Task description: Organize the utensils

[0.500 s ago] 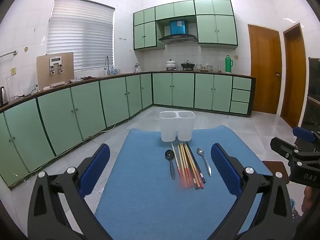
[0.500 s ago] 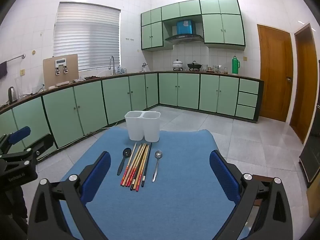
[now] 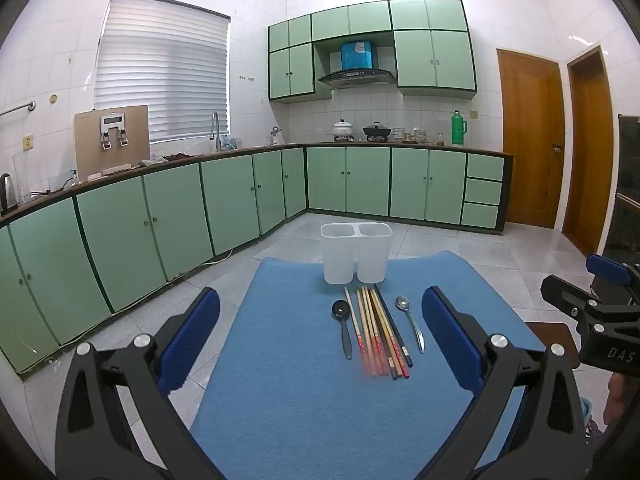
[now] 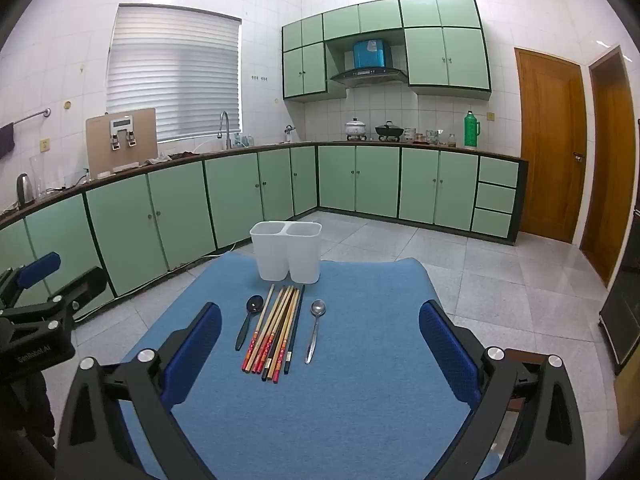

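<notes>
- Surface and edges — a blue mat (image 3: 304, 392) covers the counter; its far edge lies just behind the white two-compartment holder (image 3: 356, 252), and tiled floor (image 3: 480, 256) shows beyond it and along both sides.
- Open room — the near half of the mat, between the utensils and the cameras, is bare, as are the strips of mat left and right of the row.
- Task items — a black spoon (image 3: 343, 326), a bundle of chopsticks (image 3: 378, 330) and a metal spoon (image 3: 410, 322) lie side by side on the mat just in front of the holder, handles toward the cameras. The far chopstick tips come close to the holder's base; whether they touch it cannot be told.
- Left tongs (image 3: 320, 336) — spread fully wide, nothing between the blue pads, held above the near mat.
- Right tongs (image 4: 320, 340) — likewise fully spread and empty, the utensil row framed between its fingers.
- Writing — the right tongs' body, seen at the edge of the left wrist view, reads "DAS"; the left tongs' body in the right wrist view carries small lettering, apparently "GenRobot.AI".
- Change from the earlier frame — none visible; utensils, holder and both tongs sit as they did half a second ago.
</notes>
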### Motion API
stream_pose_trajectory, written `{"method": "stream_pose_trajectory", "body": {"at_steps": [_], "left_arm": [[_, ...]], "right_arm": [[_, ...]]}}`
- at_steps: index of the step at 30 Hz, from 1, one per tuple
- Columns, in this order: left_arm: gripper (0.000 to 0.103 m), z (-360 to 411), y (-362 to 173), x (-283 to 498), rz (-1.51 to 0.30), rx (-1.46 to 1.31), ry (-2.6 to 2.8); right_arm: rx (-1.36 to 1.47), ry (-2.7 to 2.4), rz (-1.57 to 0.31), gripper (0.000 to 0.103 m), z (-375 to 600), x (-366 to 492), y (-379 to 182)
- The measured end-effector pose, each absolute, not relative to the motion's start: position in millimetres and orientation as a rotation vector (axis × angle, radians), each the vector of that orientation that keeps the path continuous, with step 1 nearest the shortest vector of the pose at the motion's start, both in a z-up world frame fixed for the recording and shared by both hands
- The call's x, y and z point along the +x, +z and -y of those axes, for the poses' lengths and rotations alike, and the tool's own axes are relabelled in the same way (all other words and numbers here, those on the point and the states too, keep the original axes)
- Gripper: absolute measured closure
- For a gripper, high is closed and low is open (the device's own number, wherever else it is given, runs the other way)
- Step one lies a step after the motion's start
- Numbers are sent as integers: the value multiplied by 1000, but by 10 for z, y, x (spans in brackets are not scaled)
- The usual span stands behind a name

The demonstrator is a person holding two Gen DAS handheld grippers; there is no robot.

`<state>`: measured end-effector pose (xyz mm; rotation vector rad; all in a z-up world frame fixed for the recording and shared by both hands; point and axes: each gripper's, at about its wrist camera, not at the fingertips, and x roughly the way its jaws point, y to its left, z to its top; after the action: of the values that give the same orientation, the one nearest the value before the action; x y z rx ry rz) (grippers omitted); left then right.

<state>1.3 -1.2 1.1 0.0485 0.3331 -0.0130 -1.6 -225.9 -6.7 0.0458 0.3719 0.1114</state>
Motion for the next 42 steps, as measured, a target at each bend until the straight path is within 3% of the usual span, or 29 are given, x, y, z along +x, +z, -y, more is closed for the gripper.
{"method": "stream_pose_trajectory", "body": {"at_steps": [42], "left_arm": [[5,-13,68,-40,-326,53,-4]], "right_arm": [[54,108,-375,6,2262,-9,-75]]}}
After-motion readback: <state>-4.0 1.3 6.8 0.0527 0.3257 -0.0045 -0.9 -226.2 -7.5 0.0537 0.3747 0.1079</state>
